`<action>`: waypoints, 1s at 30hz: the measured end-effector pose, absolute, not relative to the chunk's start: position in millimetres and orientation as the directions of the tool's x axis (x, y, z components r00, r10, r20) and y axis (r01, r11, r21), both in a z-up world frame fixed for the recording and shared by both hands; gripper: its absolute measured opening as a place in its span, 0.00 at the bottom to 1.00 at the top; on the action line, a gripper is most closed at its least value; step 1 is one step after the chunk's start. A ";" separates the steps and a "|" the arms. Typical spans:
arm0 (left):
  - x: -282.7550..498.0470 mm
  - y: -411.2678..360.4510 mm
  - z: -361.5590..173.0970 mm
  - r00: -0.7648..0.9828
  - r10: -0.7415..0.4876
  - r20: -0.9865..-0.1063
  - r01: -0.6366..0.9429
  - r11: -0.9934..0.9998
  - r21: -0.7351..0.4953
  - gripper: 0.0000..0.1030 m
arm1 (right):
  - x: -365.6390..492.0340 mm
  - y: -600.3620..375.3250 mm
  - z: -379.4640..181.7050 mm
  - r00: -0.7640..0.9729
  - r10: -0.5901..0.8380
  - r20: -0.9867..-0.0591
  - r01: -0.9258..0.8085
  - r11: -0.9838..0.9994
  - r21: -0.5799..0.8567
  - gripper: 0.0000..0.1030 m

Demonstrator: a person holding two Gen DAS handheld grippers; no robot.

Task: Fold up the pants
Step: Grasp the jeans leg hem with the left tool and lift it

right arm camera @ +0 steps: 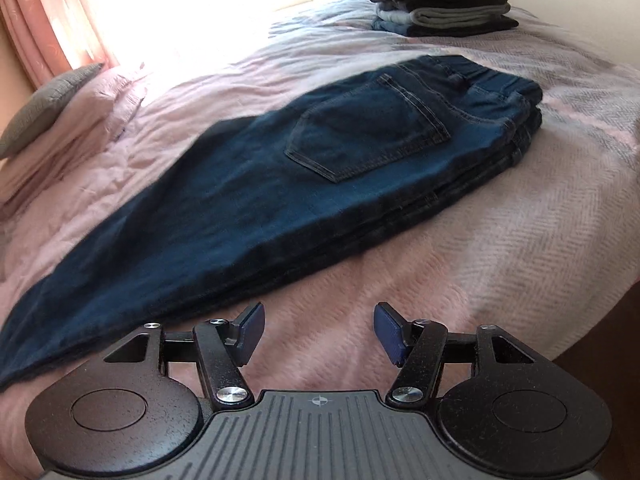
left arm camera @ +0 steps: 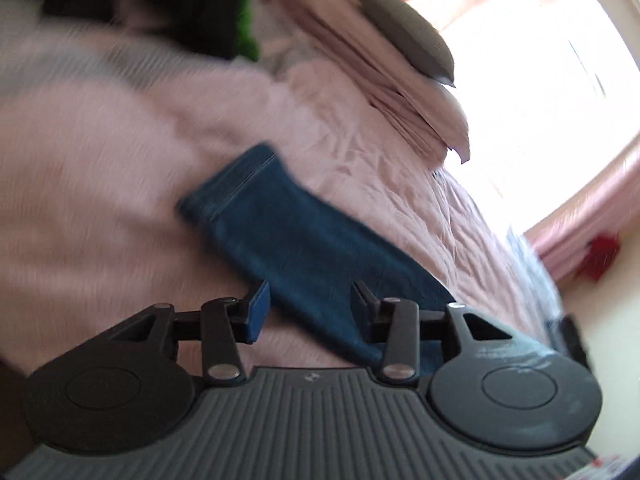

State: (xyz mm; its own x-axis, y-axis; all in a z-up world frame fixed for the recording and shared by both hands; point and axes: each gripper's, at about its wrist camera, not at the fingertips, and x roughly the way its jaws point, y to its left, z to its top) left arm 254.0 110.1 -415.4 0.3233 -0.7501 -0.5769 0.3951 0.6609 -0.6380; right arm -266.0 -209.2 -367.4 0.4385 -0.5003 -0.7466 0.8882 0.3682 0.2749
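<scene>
Right wrist: jeans (right arm camera: pixel 248 184) lie diagonal — waistband far-right; right gripper (right arm camera: pixel 318 332), left gripper (left arm camera: pixel 308 312) both gape.

- Your bed (right arm camera: pixel 460 248): pink textured cover, rumpled toward the window side.
- Your dark blue jeans (right arm camera: pixel 280 168): flat on the cover, legs doubled, back pocket up, waistband toward the far corner.
- Your stack of folded clothes (right arm camera: pixel 442 10): far corner, well apart from the jeans.
- Pink pillows (right arm camera: pixel 60 148), with a grey cushion (right arm camera: pixel 52 100) lying on them.
</scene>
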 end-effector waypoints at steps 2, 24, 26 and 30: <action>259.5 115.7 -434.6 0.320 -0.771 -0.551 0.289 0.633 -0.719 0.36 | -263.5 -207.2 -360.5 0.456 -0.506 -0.732 0.878 0.389 0.278 0.56; 223.9 40.2 -385.4 0.587 -0.662 -0.466 0.534 0.749 -0.392 0.04 | -334.7 -205.9 -362.3 0.426 -0.558 -0.712 0.905 0.282 0.320 0.56; 214.9 21.3 -378.6 0.604 -0.620 -0.500 0.574 0.774 -0.267 0.04 | -340.5 -208.3 -364.4 0.429 -0.554 -0.713 0.903 0.268 0.335 0.56; 174.1 -16.5 -346.9 0.621 -0.640 -0.453 0.695 0.717 -0.061 0.04 | -355.9 -213.6 -366.1 0.418 -0.571 -0.707 0.908 0.243 0.341 0.56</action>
